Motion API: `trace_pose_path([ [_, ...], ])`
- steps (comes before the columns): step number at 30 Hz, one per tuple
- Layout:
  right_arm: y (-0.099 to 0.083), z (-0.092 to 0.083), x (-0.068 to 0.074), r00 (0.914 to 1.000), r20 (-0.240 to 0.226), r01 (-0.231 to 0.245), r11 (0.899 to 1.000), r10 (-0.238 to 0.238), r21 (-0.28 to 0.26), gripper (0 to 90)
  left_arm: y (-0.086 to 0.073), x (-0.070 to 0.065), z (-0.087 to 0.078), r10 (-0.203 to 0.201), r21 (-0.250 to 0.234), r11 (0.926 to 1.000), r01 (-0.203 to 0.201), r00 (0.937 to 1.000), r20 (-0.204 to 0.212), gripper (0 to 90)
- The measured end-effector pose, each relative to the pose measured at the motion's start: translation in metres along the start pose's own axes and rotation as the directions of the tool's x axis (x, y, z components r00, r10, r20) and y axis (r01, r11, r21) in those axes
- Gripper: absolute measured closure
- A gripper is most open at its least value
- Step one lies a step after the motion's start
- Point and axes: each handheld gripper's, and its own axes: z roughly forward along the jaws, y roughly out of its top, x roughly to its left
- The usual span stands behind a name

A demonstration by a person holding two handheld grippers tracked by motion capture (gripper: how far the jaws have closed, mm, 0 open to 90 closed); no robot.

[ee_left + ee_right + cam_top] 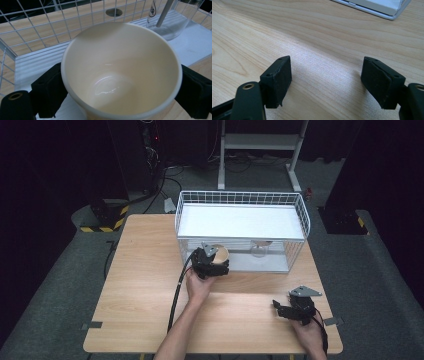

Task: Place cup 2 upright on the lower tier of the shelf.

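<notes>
Gripper jaws on the left gripper [214, 268] were clamped on a cream cup [121, 72], one black pad against each side of its wall, as the left gripper view showed. From above, most of the cup [221, 254] was hidden behind the gripper body and its grey plate; just a tan arc of the rim stood out, at the front opening of the white wire rack [300, 205], level with its lower shelf. The cup's base was cut off at the bottom of the left gripper view, so whether it rested on the shelf could not be told. Beyond the rim, a clear glass [175, 22] stood on the white shelf, its top cropped by the frame and a printed mark on it too small to read. In the high view that glass [260, 249] was a faint shape behind the wires.

Reaching forward from the bottom edge, the left forearm ran up the wooden table [150, 270], the hand wrapped round the gripper and its cable trailing back beside the arm.

At the near right corner of the table the right gripper [292, 312] was held low, with the wrist cut off by the frame. Its jaws [327, 80] stood apart with bare wood between them, and a corner of the rack's base [387, 10] showed far off.
</notes>
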Motion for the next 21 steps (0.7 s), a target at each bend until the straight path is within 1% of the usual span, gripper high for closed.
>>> trace_pose_path([
  [4, 0.0000, 0.0000, 0.0000, 1.0000, 0.000, 0.000, 1.000, 0.000, 0.000, 24.8, 0.0012, 0.0009, 0.0049, 0.003, -0.004, 1.0000, -0.003, 0.9999, -0.012, 10.0],
  [6, 0.0000, 0.0000, 0.0000, 1.0000, 0.000, 0.000, 1.000, 0.000, 0.000, 24.8, 0.0010, 0.0005, 0.0061, -0.005, -0.007, 1.0000, 0.005, 0.9999, -0.013, 9.9],
  [7, 0.0000, 0.0000, 0.0000, 1.0000, 0.000, 0.000, 1.000, 0.000, 0.000, 24.9, 0.0010, 0.0008, 0.0084, -0.008, -0.017, 0.9998, 0.008, 0.9998, -0.017, 9.9],
  [9, 0.0000, 0.0000, 0.0000, 1.0000, 0.000, 0.000, 1.000, 0.000, 0.000, 24.8, 0.0007, 0.0023, 0.0096, -0.007, -0.021, 0.9998, 0.007, 0.9999, -0.012, 9.8],
  [10, 0.0000, 0.0000, 0.0000, 1.0000, 0.000, 0.000, 1.000, 0.000, 0.000, 24.8, 0.0007, 0.0025, 0.0097, -0.014, -0.020, 0.9997, 0.014, 0.9999, -0.009, 9.8],
  [13, 0.0000, 0.0000, 0.0000, 1.0000, 0.000, 0.000, 1.000, 0.000, 0.000, 24.9, 0.0006, 0.0035, 0.0097, -0.009, -0.019, 0.9998, 0.009, 0.9999, -0.007, 9.7],
  [15, 0.0000, 0.0000, 0.0000, 1.0000, 0.000, 0.000, 1.000, 0.000, 0.000, 24.8, 0.0004, 0.0028, 0.0099, -0.013, -0.021, 0.9997, 0.013, 0.9999, -0.005, 9.7],
  [17, 0.0000, 0.0000, 0.0000, 1.0000, 0.000, 0.000, 1.000, 0.000, 0.000, 24.8, 0.0008, 0.0008, 0.0095, 0.001, -0.028, 0.9996, -0.001, 0.9996, -0.028, 9.6],
  [19, 0.0000, 0.0000, 0.0000, 1.0000, 0.000, 0.000, 1.000, 0.000, 0.000, 24.8, 0.0010, 0.0007, 0.0093, 0.006, -0.028, 0.9996, -0.007, 0.9995, -0.030, 9.4],
  [21, 0.0000, 0.0000, 0.0000, 1.0000, 0.000, 0.000, 1.000, 0.000, 0.000, 24.9, 0.0009, 0.0017, 0.0089, 0.002, -0.027, 0.9996, -0.002, 0.9998, -0.020, 9.4],
])
